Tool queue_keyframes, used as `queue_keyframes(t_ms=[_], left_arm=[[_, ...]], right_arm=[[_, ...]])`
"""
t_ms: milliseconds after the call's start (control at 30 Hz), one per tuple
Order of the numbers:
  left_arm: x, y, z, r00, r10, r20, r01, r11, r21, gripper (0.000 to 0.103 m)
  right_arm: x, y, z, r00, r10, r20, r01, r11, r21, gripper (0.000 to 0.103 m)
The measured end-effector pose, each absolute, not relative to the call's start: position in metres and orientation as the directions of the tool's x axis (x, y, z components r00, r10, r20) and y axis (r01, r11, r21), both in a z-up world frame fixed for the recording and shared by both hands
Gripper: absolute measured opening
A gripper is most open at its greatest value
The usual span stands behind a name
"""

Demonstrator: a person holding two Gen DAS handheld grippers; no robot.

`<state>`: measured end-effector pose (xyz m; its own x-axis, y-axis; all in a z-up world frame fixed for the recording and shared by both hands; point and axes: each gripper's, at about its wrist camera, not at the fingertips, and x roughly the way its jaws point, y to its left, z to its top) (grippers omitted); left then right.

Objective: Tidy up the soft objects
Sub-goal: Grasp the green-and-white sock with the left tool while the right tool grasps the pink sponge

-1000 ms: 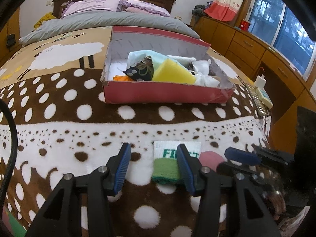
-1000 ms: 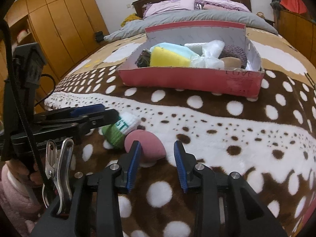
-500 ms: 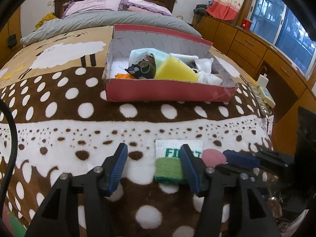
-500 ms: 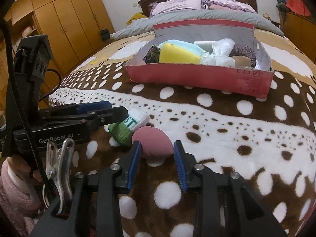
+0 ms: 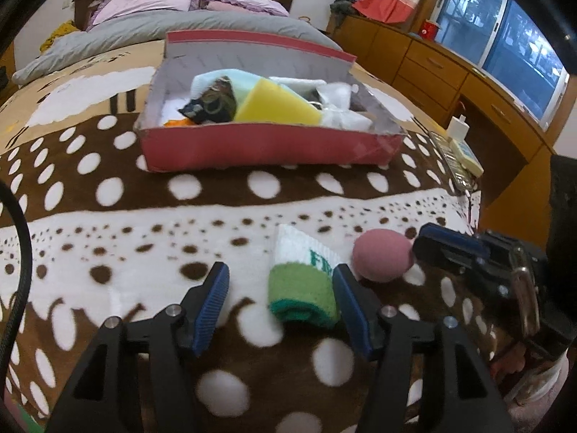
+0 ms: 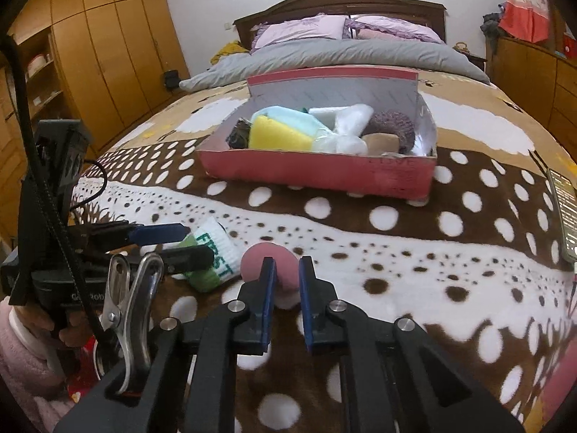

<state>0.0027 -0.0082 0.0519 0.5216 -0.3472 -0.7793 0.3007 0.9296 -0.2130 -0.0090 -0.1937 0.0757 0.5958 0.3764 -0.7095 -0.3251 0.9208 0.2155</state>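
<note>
We are working over a bed spread with a brown fleece blanket (image 6: 414, 252) of white dots, a grey duvet (image 6: 342, 52) and pink pillows (image 6: 306, 30) lying toward the dark headboard, wooden wardrobes (image 6: 108, 47) standing to one side and drawers under a window (image 5: 505, 36) on the other. Our right tongs (image 6: 286, 270) are closing narrow on the pink sponge ball (image 6: 267, 256), squeezing it, while our left tongs (image 5: 279, 288) are opening wide around the rolled green-and-white wristband (image 5: 303, 285), touching it only at one pad. Farther up the bed, the red cardboard box (image 5: 267, 148) is sitting with a yellow sponge (image 5: 277, 106) and other soft things inside.
</note>
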Motion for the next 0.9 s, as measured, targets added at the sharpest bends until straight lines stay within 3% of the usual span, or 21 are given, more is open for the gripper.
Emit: queue_keyframes(t_ms=[67, 167, 267, 400, 633, 700, 800, 833, 867, 900], left_arm=[[0.003, -0.014, 0.05, 0.518, -0.351, -0.78, 0.313, 0.927, -0.209, 0.06], [0.003, -0.02, 0.047, 0.494, -0.384, -0.78, 0.334, 0.912, -0.237, 0.037], [0.002, -0.021, 0.047, 0.496, -0.387, -0.777, 0.338, 0.91, -0.238, 0.031], [0.001, -0.018, 0.051, 0.51, -0.379, -0.772, 0.329, 0.915, -0.232, 0.029], [0.001, -0.004, 0.062, 0.571, -0.317, -0.757, 0.284, 0.942, -0.18, 0.028], [0.003, -0.001, 0.065, 0.582, -0.306, -0.754, 0.274, 0.946, -0.173, 0.028], [0.004, 0.004, 0.067, 0.592, -0.292, -0.751, 0.259, 0.951, -0.166, 0.028], [0.004, 0.006, 0.067, 0.593, -0.29, -0.751, 0.256, 0.952, -0.166, 0.028], [0.005, 0.007, 0.067, 0.594, -0.29, -0.751, 0.253, 0.953, -0.167, 0.028], [0.005, 0.007, 0.067, 0.595, -0.289, -0.75, 0.252, 0.953, -0.168, 0.028]], right_arm=[[-0.007, -0.195, 0.074, 0.585, 0.388, -0.712, -0.326, 0.917, 0.232, 0.015], [-0.004, -0.193, 0.069, 0.565, 0.405, -0.719, -0.327, 0.91, 0.255, 0.03], [-0.005, -0.187, 0.063, 0.539, 0.414, -0.733, -0.338, 0.904, 0.262, 0.032], [-0.005, -0.183, 0.06, 0.532, 0.406, -0.743, -0.351, 0.904, 0.243, 0.042], [-0.004, -0.178, 0.055, 0.518, 0.384, -0.764, -0.358, 0.909, 0.214, 0.047], [-0.003, -0.172, 0.051, 0.487, 0.396, -0.778, -0.379, 0.899, 0.22, 0.053], [-0.005, -0.16, 0.046, 0.463, 0.412, -0.784, -0.412, 0.884, 0.222, 0.049], [-0.006, -0.157, 0.046, 0.464, 0.416, -0.782, -0.421, 0.88, 0.218, 0.045], [-0.008, -0.153, 0.048, 0.463, 0.43, -0.775, -0.44, 0.871, 0.22, 0.033], [-0.009, -0.15, 0.049, 0.467, 0.427, -0.774, -0.449, 0.869, 0.208, 0.033]])
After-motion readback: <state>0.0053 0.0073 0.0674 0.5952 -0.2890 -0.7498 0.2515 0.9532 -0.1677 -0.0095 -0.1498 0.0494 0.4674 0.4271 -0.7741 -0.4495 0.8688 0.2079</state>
